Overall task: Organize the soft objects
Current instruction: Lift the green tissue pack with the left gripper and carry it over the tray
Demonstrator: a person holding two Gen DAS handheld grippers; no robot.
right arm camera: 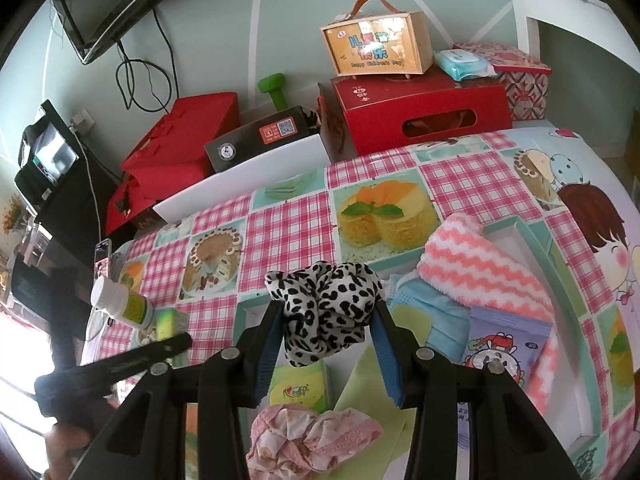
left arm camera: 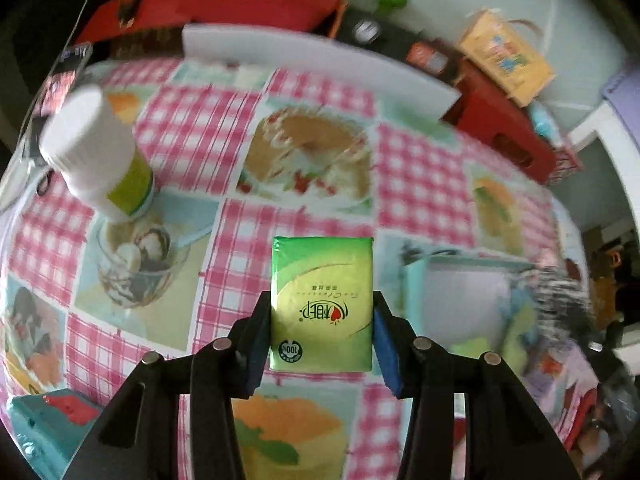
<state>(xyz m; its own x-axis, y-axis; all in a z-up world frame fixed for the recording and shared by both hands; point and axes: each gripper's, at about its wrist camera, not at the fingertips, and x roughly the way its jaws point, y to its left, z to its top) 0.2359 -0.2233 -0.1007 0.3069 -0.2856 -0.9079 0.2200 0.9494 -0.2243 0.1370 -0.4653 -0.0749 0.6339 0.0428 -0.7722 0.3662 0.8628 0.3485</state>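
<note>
Tissue pack point(left arm camera: 322, 304) clamped in down-tilted left gripper point(left arm camera: 322, 316) jaws; right gripper point(right arm camera: 326, 320) jaws clamp leopard scrunchie point(right arm camera: 324, 308).

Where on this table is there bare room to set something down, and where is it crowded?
Free: the checked tablecloth between the white board at the back and the tray. Crowded: the tray itself, holding the striped towel, a face mask and packets; the left edge has the white bottle.

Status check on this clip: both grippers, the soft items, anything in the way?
Left gripper shut on tissue pack. Right gripper shut on spotted scrunchie, above the tray. Nothing blocking.
</note>
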